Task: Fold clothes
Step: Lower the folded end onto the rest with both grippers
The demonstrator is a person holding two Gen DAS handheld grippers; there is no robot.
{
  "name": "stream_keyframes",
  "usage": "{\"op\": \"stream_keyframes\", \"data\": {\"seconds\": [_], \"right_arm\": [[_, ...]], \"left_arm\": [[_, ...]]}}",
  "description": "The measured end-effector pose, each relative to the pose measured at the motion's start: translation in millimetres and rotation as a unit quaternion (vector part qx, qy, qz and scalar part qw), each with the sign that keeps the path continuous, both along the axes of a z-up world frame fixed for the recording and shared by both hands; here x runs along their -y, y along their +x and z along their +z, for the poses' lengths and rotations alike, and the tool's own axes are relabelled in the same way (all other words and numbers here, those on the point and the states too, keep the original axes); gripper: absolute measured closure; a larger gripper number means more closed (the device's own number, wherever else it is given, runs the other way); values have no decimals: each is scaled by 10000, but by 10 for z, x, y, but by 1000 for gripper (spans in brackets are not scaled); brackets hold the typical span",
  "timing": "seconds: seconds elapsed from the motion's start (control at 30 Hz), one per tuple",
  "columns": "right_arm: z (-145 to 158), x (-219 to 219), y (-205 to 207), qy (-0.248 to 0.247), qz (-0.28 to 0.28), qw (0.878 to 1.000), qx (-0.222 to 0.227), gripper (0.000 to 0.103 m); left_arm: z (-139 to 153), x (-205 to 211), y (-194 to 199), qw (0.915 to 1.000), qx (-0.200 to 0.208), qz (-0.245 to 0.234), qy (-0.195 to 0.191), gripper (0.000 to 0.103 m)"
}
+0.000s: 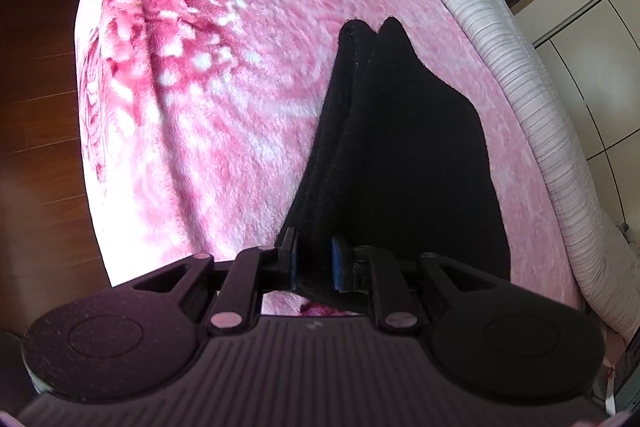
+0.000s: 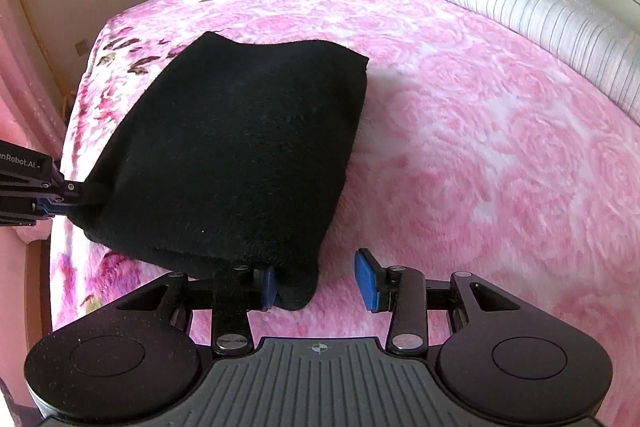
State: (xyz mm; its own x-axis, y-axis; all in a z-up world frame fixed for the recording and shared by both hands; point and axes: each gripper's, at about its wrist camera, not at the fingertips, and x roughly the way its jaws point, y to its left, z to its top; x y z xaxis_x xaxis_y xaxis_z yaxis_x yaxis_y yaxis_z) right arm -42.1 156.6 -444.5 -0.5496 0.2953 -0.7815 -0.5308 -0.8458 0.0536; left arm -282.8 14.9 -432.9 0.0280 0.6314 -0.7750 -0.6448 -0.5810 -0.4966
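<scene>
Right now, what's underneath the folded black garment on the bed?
The black garment lies on the pink floral blanket, which shows all around it. Whatever is directly beneath it, including its lower layers, is covered.

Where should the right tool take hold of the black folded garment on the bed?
At the near corner of the black garment, the part lying between the open pads of the right tool. Come in low from the near edge of the pink blanket, since that corner pokes toward the tool. The left tool already pinches the other near corner, so this grip would balance it.
</scene>
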Motion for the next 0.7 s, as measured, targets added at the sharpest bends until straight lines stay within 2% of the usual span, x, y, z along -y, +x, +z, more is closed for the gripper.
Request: {"op": "stream_keyframes", "data": {"seconds": [0.13,0.27,0.33,0.43,0.53,0.6,0.67,0.7], "right_arm": [[-70,-39,3,-11,-32,9999,139,64],[-165,-119,39,-237,-64,9996,121,60],[-114,-169,37,-495,-50,9986,188,60],[83,-280,110,-1078,-70,9939,226,60],[337,-319,250,-1160,-239,9929,-79,61],[495,-341,318,-1162,-395,9918,-345,61],[535,-371,207,-1120,-498,9905,-621,69],[544,-383,135,-1086,-527,9899,-740,77]], "left_arm": [[-26,-28,26,9999,-82,-108,-54,88],[-14,-79,62,9995,-233,-139,-173,87],[39,-104,96,9988,-373,-205,-261,85],[266,-115,150,9967,-645,-313,-392,84],[497,-124,211,9934,-950,-461,-458,88],[652,-161,282,9892,-1247,-728,-265,88],[686,-271,338,9833,-1436,-1108,-117,87],[611,-309,330,9824,-1430,-1191,-140,88]]}}
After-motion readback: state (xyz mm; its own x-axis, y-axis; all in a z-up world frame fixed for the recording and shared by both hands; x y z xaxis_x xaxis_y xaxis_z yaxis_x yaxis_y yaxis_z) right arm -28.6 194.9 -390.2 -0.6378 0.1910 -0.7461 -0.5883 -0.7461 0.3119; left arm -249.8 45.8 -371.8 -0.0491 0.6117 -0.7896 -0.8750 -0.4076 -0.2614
